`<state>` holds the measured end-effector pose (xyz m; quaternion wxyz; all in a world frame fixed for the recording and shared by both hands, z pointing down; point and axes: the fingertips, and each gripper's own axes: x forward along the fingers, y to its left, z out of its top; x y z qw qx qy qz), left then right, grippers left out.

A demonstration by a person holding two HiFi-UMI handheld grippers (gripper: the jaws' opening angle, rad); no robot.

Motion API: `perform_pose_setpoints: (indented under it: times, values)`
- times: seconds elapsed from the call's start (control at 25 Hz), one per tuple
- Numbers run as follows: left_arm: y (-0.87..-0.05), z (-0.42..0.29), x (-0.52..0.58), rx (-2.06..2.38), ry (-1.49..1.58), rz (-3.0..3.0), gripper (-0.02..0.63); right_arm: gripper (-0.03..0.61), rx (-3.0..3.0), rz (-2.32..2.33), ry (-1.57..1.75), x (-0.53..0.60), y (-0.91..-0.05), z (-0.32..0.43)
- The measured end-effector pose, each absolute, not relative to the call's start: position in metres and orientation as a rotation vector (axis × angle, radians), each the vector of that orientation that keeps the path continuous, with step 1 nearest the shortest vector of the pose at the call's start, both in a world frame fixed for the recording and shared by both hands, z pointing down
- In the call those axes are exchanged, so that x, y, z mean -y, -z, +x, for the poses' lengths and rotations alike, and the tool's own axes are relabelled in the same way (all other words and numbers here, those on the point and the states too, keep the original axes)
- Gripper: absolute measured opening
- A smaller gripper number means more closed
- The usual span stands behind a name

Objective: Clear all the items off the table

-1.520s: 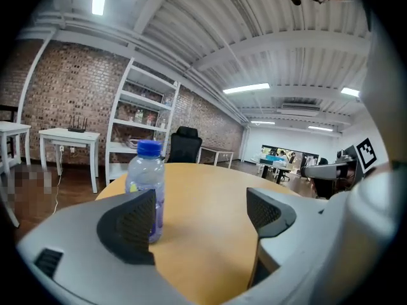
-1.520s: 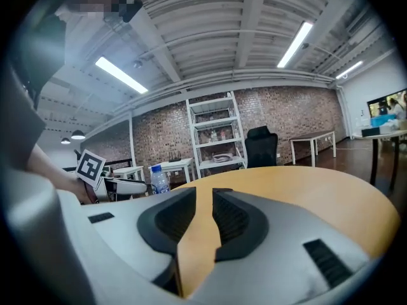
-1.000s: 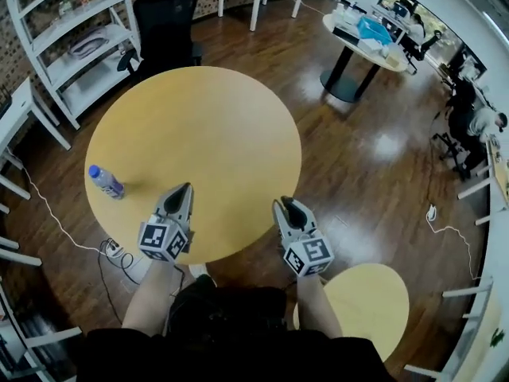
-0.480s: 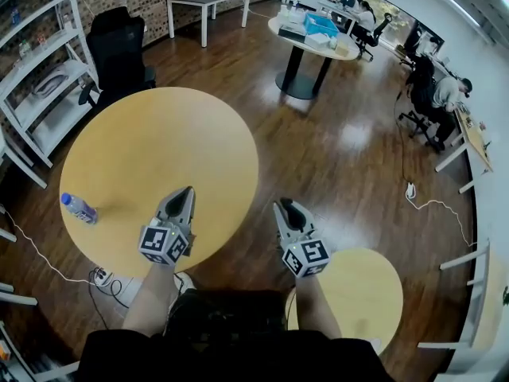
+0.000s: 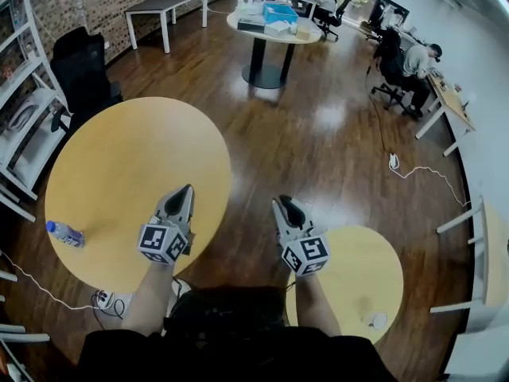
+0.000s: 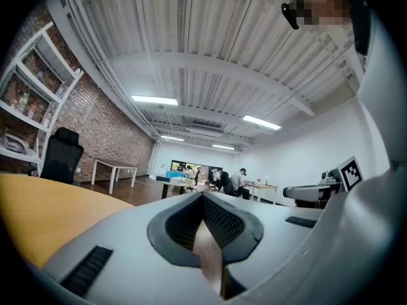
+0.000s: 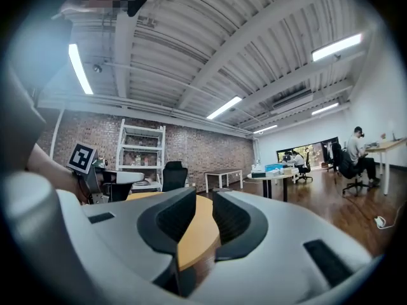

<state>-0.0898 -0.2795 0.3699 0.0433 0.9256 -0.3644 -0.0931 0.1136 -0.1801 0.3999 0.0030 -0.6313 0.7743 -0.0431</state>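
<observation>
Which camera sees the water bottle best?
The head view: the water bottle sits in plain sight near the round table, by its left edge. Neither gripper view shows the bottle, only a bit of tabletop.

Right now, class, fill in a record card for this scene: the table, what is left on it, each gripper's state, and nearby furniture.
Table: large round wooden table
Left on it: one plastic bottle, near the left edge
Left gripper: shut, empty, above the table's near edge
Right gripper: jaws slightly apart, empty, above the floor
Nearby: small round table, black chair
</observation>
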Motion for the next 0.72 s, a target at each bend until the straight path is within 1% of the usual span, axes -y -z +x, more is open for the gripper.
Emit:
perform_pose_setpoints:
  times: [0.2, 0.4, 0.52, 0.64, 0.72]
  values:
    - [-0.357, -0.018, 0.226, 0.817, 0.283, 2.905, 0.000, 0.084, -2.247, -2.156, 0.111, 0.105, -0.388, 0.162]
    - [-0.360, 0.051, 0.195, 0.562, 0.295, 2.921, 0.000, 0.084, -2.025, -2.364, 0.111, 0.035, -0.389, 0.219]
    - [-0.361, 0.090, 0.172, 0.389, 0.278, 2.944, 0.000, 0.084, -1.769, -2.480, 0.127, -0.013, -0.392, 0.260]
    - [-0.362, 0.113, 0.151, 0.210, 0.256, 2.966, 0.000, 0.084, -1.482, -2.575, 0.106, -0.051, -0.393, 0.285]
    - [-0.362, 0.119, 0.143, 0.130, 0.249, 2.968, 0.000, 0.084, -1.393, -2.621, 0.099, -0.068, -0.392, 0.282]
